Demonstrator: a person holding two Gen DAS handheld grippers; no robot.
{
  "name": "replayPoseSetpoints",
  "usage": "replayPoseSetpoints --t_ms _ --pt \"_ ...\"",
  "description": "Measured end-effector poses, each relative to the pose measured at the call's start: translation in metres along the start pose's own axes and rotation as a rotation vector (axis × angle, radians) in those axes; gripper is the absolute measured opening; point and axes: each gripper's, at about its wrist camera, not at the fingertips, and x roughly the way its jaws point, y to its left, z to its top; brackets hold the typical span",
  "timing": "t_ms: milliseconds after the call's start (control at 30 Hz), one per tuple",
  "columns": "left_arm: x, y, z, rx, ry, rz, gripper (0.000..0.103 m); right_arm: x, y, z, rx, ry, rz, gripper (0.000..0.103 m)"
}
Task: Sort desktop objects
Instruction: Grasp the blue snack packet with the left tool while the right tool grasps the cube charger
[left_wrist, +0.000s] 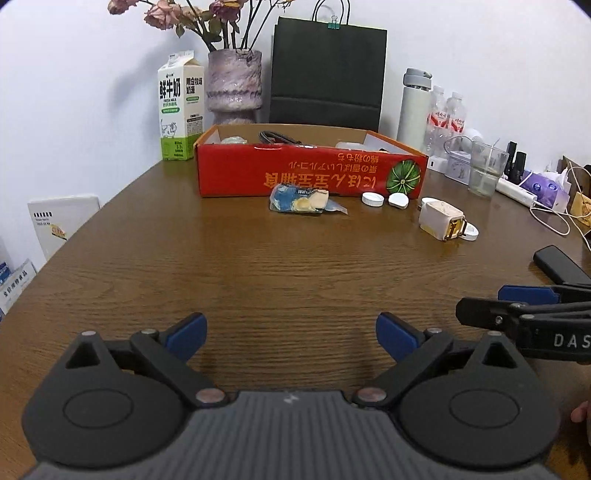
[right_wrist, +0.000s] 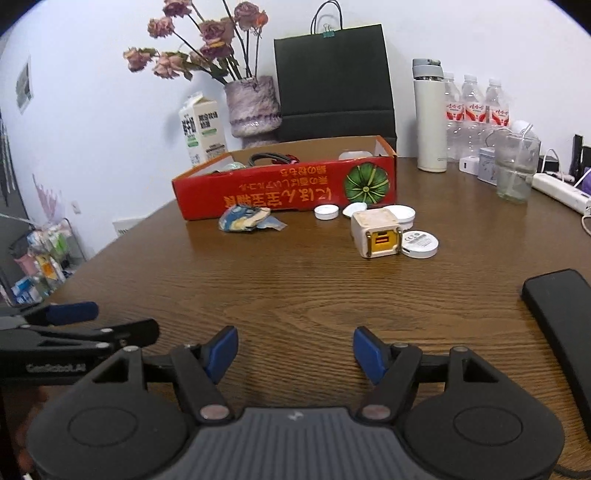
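Both views are evenly and fairly brightly lit by soft, diffuse light from overhead. A broad pale sheen is laid across the wooden table (left_wrist: 258, 258), strongest in front of the red box (left_wrist: 310, 170). Shadows are faint and short. Straight edges are bowed by strong fisheye distortion, and the corners are darkened. Far objects are slightly softened; small print cannot be read.
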Motion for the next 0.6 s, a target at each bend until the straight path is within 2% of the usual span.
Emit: replayPoseSetpoints --t_ms 200,300,467,600 --pt "0.0 -0.006 0.0 0.029 0.0 0.022 0.101 0.004 0.005 0.002 -0.028 0.027 -0.026 0.069" --pt "0.0 -0.005 0.009 0.043 -0.016 0.003 0.101 0.004 0.003 0.014 -0.045 0.025 -0.045 0.069" --pt "0.02 -0.002 0.051 0.047 -0.043 -0.028 0.1 0.017 -0.01 0.051 -0.101 -0.043 -0.148 0.069" --pt "0.052 -0.004 0.093 0.066 -0.055 -0.043 0.098 0.046 -0.028 0.081 -0.076 -0.047 -0.144 0.068"
